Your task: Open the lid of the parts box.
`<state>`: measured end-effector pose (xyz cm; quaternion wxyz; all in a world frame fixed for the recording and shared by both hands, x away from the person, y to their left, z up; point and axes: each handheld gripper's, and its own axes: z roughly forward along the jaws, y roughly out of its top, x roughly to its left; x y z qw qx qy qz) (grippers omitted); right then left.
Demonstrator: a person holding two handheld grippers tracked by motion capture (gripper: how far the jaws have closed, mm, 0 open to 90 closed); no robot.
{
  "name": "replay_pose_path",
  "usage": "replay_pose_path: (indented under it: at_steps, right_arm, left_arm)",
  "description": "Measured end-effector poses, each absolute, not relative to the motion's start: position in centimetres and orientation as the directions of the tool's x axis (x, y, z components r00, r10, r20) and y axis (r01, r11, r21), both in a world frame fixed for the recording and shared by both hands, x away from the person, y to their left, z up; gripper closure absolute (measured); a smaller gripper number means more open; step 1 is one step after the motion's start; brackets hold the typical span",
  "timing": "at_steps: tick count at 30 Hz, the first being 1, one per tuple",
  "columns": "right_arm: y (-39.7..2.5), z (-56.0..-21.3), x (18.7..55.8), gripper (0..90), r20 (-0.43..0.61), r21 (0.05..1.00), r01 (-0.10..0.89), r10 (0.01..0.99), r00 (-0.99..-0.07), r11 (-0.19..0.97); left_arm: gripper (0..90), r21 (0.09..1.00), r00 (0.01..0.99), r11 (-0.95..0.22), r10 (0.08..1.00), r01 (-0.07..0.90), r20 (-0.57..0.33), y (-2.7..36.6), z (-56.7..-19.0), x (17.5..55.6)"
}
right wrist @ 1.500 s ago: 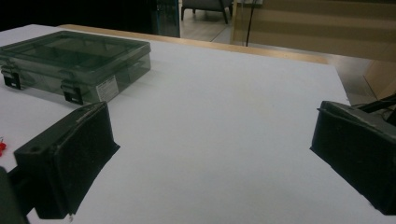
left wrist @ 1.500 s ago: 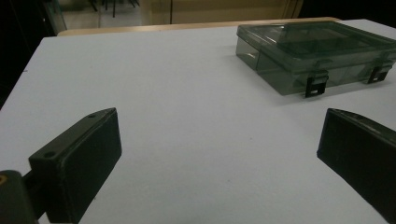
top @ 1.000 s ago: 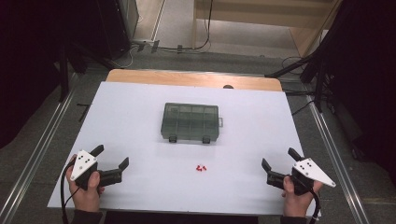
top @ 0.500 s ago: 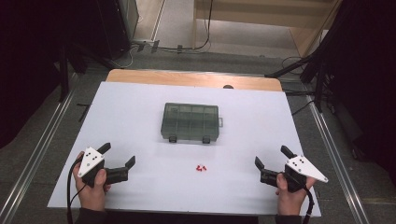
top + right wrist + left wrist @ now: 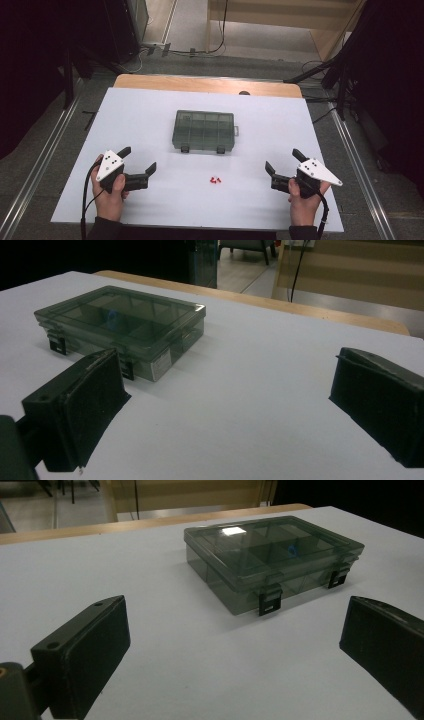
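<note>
1. High view: mounted above the near edge, looking forward and down, far enough back to take in the whole white-covered table (image 5: 150, 115) plus floor beyond.
2. Left gripper view: sits low, just over the tabletop, aimed forward and rightward between its own black jaws at the smoky transparent plastic compartment box (image 5: 272, 562), pretty close.
3. Right gripper view: same low height, aimed forward and leftward, box (image 5: 120, 325) a bit farther off.
4. Shared by all three: that box (image 5: 204, 131) and the white surface around it.
</note>
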<state>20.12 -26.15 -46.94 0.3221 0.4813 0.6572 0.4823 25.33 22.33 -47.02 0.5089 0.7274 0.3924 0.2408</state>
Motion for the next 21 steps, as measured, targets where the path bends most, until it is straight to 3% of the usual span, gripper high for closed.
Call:
replay_pose_path:
  at_steps: [21]
  right_arm:
    - [-23.9, -45.8, 23.9, 5.2, 0.058, 0.946, 0.318, 0.924, -0.379, 0.071]
  left_arm:
    - [0.0, 0.936, 0.623, -0.174, 0.780, 0.305, -0.058, 19.1, -46.2, 28.2]
